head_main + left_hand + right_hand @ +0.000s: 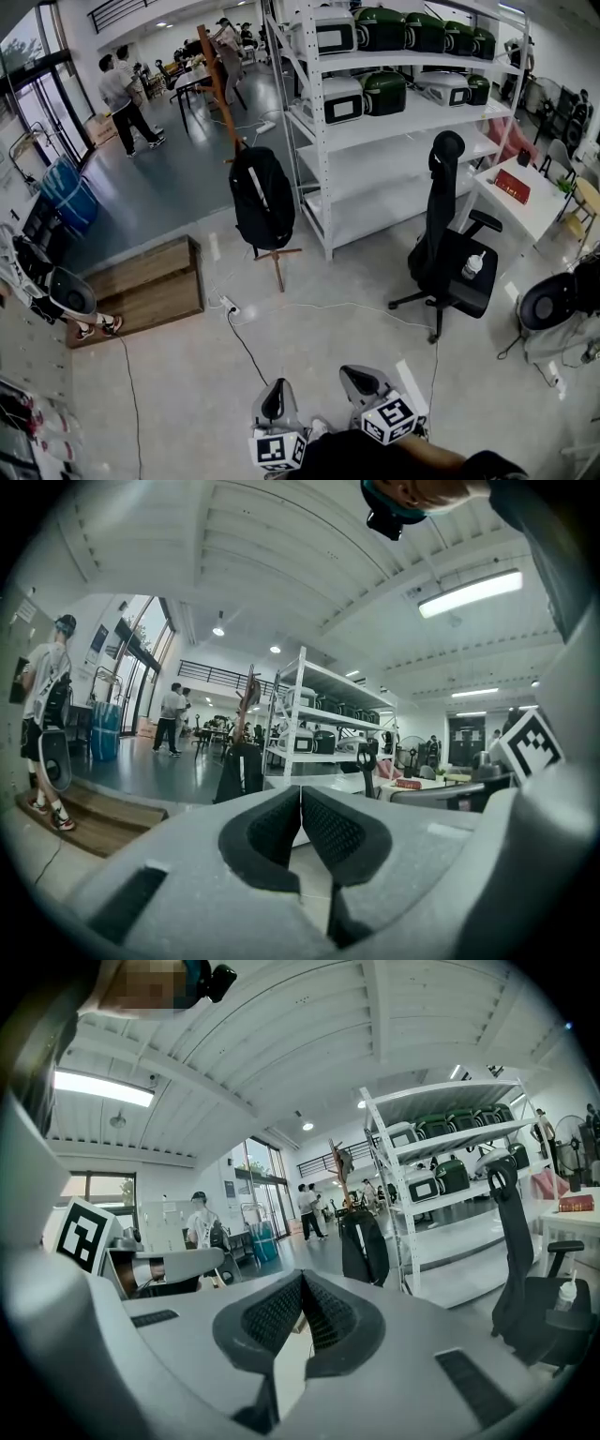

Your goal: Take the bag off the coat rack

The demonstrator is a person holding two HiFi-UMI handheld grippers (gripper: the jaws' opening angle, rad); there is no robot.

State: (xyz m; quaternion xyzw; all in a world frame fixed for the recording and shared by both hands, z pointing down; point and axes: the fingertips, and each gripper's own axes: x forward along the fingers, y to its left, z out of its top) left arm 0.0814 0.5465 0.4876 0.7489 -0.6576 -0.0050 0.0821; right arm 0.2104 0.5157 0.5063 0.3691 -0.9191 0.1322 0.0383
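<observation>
A black backpack (262,197) hangs on a wooden coat rack (218,75) that stands on the floor beside a white shelving unit. It also shows far off as the backpack (241,772) in the left gripper view and the backpack (364,1246) in the right gripper view. Both grippers sit low at the near edge of the head view, well short of the bag. My left gripper (274,401) is shut with nothing between its pads. My right gripper (361,382) is shut and empty too. Both point roughly level toward the rack.
A white shelving unit (375,112) with green and white appliances stands right of the rack. A black office chair (448,253) is at right, beside a white desk (516,202). A low wooden platform (141,286) lies at left. Cables and a power strip (230,306) cross the floor. People stand in the background.
</observation>
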